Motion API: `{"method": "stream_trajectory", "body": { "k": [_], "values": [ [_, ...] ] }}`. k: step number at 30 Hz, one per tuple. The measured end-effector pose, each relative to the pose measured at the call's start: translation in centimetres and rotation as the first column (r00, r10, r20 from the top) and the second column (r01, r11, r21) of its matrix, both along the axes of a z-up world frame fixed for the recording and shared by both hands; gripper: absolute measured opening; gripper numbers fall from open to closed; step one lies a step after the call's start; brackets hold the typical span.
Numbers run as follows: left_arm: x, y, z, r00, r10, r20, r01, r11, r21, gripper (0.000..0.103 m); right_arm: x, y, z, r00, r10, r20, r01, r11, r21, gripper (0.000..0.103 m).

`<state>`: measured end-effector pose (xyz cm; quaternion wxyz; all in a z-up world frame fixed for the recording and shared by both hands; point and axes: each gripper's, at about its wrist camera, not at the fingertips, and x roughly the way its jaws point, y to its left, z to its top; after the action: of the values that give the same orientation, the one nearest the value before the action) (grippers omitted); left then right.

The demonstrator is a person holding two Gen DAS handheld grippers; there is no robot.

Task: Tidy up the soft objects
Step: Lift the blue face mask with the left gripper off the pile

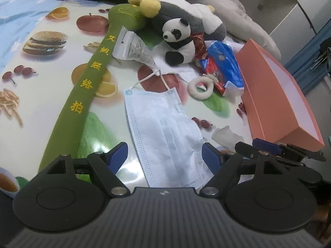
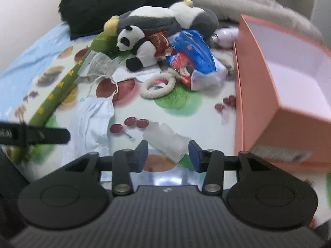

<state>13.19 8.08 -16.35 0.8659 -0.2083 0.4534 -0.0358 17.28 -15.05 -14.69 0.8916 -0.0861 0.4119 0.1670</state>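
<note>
Orange box empty; mask, panda beside it unsorted; my left claw and right claw both released.

A table covered by a glossy cloth printed with fruit and burgers carries everything. Near the middle lies a pale blue pleated face mask. A long green padded stick with yellow embroidered characters runs along its left side. Farther off sit a small black-and-white panda plush, a larger grey-and-white plush, a crumpled blue-and-red snack bag and a cream fuzzy ring. An open salmon-pink cardboard box stands at the right, with a crumpled translucent white wrapper lying near it.
</note>
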Motion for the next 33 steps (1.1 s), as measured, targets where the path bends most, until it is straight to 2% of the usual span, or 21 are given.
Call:
{"method": "stream_trajectory", "body": {
  "k": [5, 10, 12, 15, 17, 20, 23, 29, 33],
  "values": [
    [1.3, -0.9, -0.7, 1.000, 0.001, -0.019, -0.001, 1.000, 0.013, 0.089, 0.8, 0.3, -0.2, 0.991, 0.131, 0.003, -0.131, 0.990, -0.060, 0.063],
    [3.0, -2.0, -1.5, 0.999, -0.019, -0.026, 0.020, 0.999, 0.032, 0.089, 2.2, 0.9, -1.1, 0.973, 0.231, -0.027, -0.232, 0.967, -0.109, 0.063],
    [3.9, -2.6, -2.0, 0.998, -0.022, -0.053, 0.025, 0.997, 0.067, 0.088, 3.3, 0.8, -1.7, 0.966, 0.254, -0.053, -0.259, 0.959, -0.112, 0.063],
    [5.1, -3.0, -2.5, 0.996, -0.027, -0.082, 0.034, 0.996, 0.081, 0.087, 4.6, 0.6, -2.3, 0.951, 0.290, -0.104, -0.300, 0.948, -0.102, 0.062],
    [5.9, -3.5, -2.6, 0.994, -0.033, -0.103, 0.045, 0.993, 0.111, 0.087, 5.2, 0.5, -2.6, 0.943, 0.300, -0.145, -0.314, 0.946, -0.084, 0.052],
    [6.8, -4.5, -2.6, 0.989, -0.057, -0.138, 0.082, 0.980, 0.183, 0.081, 5.5, 0.2, -2.6, 0.929, 0.320, -0.184, -0.335, 0.940, -0.056, 0.044],
    [7.7, -5.1, -2.5, 0.979, -0.096, -0.180, 0.134, 0.968, 0.212, 0.069, 5.7, -0.1, -2.4, 0.927, 0.302, -0.221, -0.318, 0.947, -0.042, 0.038],
    [9.1, -5.8, -2.4, 0.962, -0.130, -0.241, 0.194, 0.944, 0.267, 0.046, 6.7, -0.5, -2.0, 0.938, 0.197, -0.285, -0.208, 0.978, -0.008, 0.033],
    [9.6, -5.2, -2.4, 0.962, -0.106, -0.250, 0.170, 0.954, 0.247, 0.026, 7.3, -0.5, -2.0, 0.946, 0.121, -0.301, -0.122, 0.992, 0.015, 0.031]
  ]
}}
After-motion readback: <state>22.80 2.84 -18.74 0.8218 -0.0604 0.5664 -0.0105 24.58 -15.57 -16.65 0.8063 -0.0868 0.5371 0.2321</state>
